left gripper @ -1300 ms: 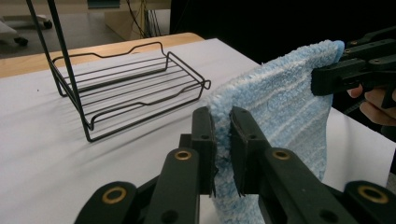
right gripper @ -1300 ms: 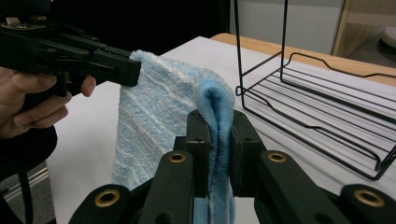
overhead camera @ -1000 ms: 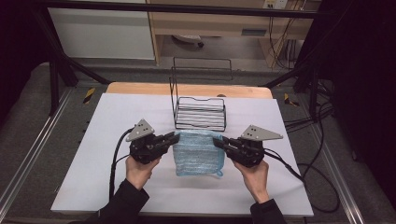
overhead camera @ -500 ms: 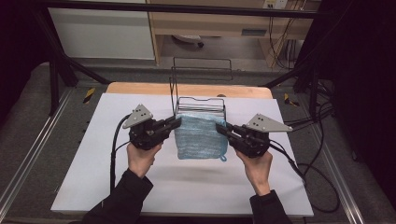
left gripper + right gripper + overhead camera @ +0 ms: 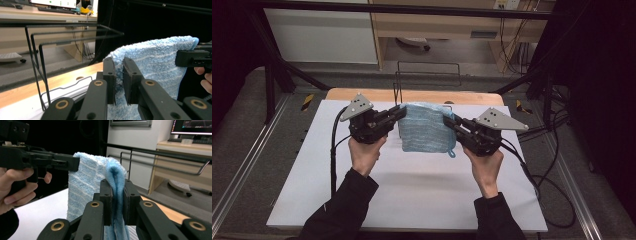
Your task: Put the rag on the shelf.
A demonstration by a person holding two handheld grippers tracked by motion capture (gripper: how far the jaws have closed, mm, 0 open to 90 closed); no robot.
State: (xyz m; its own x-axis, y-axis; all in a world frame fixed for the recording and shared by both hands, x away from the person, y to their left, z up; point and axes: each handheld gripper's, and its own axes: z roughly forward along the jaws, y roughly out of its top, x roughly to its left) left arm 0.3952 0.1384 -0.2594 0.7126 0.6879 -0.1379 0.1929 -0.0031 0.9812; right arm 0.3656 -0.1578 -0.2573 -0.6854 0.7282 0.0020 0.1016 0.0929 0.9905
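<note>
Left gripper (image 5: 398,113): jaws clamped on upper left corner of light blue folded terry towel (image 5: 426,127). Right gripper (image 5: 449,121): clamped on upper right corner. Towel hangs between them, above white table (image 5: 422,190), before black wire rack (image 5: 428,75). Left gripper view: rack's bars (image 5: 75,32) close behind towel. Right gripper view: doubled towel edge (image 5: 116,177) between pads. Rack contact: probably none, unclear.

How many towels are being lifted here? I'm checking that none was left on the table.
1. The blue towel hangs folded between the left gripper and the right gripper, each clamped on an upper corner, in front of the wire rack. It may hide something behind it.
</note>
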